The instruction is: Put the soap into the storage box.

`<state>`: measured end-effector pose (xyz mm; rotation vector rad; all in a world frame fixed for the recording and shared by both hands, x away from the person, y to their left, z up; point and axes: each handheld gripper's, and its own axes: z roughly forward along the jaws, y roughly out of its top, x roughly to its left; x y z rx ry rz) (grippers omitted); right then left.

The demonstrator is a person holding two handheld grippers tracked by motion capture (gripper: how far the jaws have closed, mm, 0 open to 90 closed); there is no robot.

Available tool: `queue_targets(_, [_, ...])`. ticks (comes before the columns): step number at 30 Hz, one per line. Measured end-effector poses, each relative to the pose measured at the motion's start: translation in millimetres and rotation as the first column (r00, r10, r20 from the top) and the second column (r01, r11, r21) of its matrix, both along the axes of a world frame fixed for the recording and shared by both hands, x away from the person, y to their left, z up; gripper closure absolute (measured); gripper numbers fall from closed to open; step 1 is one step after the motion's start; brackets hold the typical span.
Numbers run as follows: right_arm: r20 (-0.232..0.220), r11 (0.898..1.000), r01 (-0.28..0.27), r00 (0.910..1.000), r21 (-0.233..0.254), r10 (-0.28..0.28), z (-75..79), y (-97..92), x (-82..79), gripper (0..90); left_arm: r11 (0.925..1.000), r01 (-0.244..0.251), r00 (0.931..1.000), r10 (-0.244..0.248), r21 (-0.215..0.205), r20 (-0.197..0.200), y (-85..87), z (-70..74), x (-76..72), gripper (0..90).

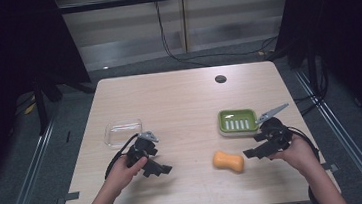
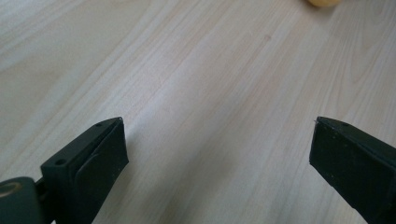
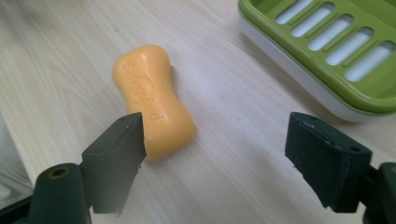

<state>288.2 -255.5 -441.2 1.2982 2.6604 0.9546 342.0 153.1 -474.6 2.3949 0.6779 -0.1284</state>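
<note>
- High view: the right gripper sits low over the wooden surface, pointing at one orange bar of soap that lies flat just beside its tips; the likely step is picking the bar up and setting it in the green soap dish, which stands just behind the soap
- High view: the left gripper rests well apart on the other side, near one clear plastic lid; its fingers hold nothing
- High view count: one soap, one dish, one clear lid, two grippers, one dark round cap at the far edge of the surface
- Left gripper view: the fingers stand wide apart over bare wood with nothing between them; a sliver of the orange soap shows at the top edge
- Right gripper view: the fingers are spread wide and empty; the soap lies ahead and off to one side, its near end by one fingertip rather than centred in the gap
- Right gripper view: to do this well, I judge the gripper should shift sideways until the bar's narrow waist sits between the fingers, then close across that waist; the bar looks smooth and could slip if pinched at a rounded end
- Right gripper view count: one soap, one slotted dish with five slots visible
</note>
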Motion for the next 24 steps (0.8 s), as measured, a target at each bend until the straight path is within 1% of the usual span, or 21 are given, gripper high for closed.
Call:
queue_targets(1, [-0.006,1.0,-0.008,1.0,0.002,0.008,-0.4,2.0,-0.3,18.7,0.9999,-0.004,1.0,0.004,-0.016,0.004,-0.7,0.0,-0.3,4.0])
queue_targets(2, [-0.002,1.0,-0.015,0.9999,-0.007,0.015,-0.9,4.0,-0.3,18.2,0.9998,0.011,0.9999,-0.011,-0.013,0.01,-0.1,0.6,0.8,3.9])
queue_targets(4, [-0.008,1.0,-0.013,0.9999,-0.01,0.013,-1.6,6.5,-0.4,18.0,0.9998,0.009,0.9999,-0.009,-0.015,0.013,-0.2,0.4,1.0,3.9])
queue_targets(5, [-0.008,0.999,-0.029,0.9996,-0.018,0.029,-2.5,8.4,-0.2,18.0,0.9999,0.012,0.9998,-0.012,-0.004,0.013,0.2,0.7,1.3,3.9])
queue_targets(6, [-0.009,0.999,-0.037,0.9993,-0.019,0.037,-3.3,12.6,-0.9,18.0,1.0,0.009,0.9997,-0.01,0.002,0.02,0.6,0.4,1.2,4.0])
queue_targets(7, [-0.009,0.999,-0.037,0.9993,-0.019,0.037,-3.3,12.6,-0.9,18.0,1.0,0.009,0.9997,-0.01,0.002,0.02,0.6,0.4,1.2,4.1])
queue_targets(8, [-0.019,0.999,-0.044,0.9988,-0.019,0.044,-4.0,17.2,-0.7,17.4,0.9999,-0.001,0.9998,0.001,-0.015,0.022,-0.2,0.3,0.1,4.1])
queue_targets(9, [-0.019,0.999,-0.044,0.9988,-0.019,0.044,-4.0,17.2,-0.7,17.4,0.9999,-0.001,0.9998,0.001,-0.015,0.022,-0.2,0.3,0.1,4.0])
queue_targets(10, [-0.03,0.998,-0.058,0.9979,-0.031,0.057,-4.1,23.8,-1.1,16.3,0.9998,0.02,0.9994,-0.02,-0.008,0.027,0.6,0.7,1.1,4.0])
queue_targets(12, [-0.031,0.996,-0.073,0.997,-0.043,0.071,-3.7,28.5,-1.3,15.4,0.9998,0.02,0.9995,-0.02,-0.006,0.025,-0.2,-0.3,0.5,4.0])
queue_targets(16, [-0.024,0.996,-0.075,0.997,-0.052,0.074,-1.4,33.3,-1.9,14.8,0.9997,0.024,0.9994,-0.024,0.005,0.023,-0.3,-1.3,0.3,4.0])
queue_targets(18, [-0.021,0.994,-0.087,0.9961,-0.065,0.086,0.7,37.2,-2.0,14.4,0.9998,0.02,0.9996,-0.02,0.008,0.02,0.5,-1.1,0.7,4.1])
queue_targets(19, [-0.017,0.992,-0.102,0.9948,-0.07,0.101,2.3,41.9,-2.4,14.4,0.9998,0.014,0.9996,-0.014,0.012,0.023,0.8,-0.2,0.6,4.0])
queue_targets(22, [-0.021,0.991,-0.112,0.9936,-0.075,0.111,3.2,46.9,-3.3,14.4,0.9998,0.018,0.9994,-0.018,0.006,0.028,1.1,0.5,0.5,4.1])
queue_targets(23, [-0.018,0.986,-0.125,0.9921,-0.109,0.124,2.7,53.7,-4.5,15.4,0.9996,0.026,0.9993,-0.026,0.014,0.029,1.5,2.1,0.2,4.0])
queue_targets(24, [-0.022,0.985,-0.128,0.9917,-0.118,0.127,2.3,55.9,-5.0,16.0,0.9996,0.026,0.9993,-0.026,0.014,0.029,1.5,2.1,0.2,4.0])
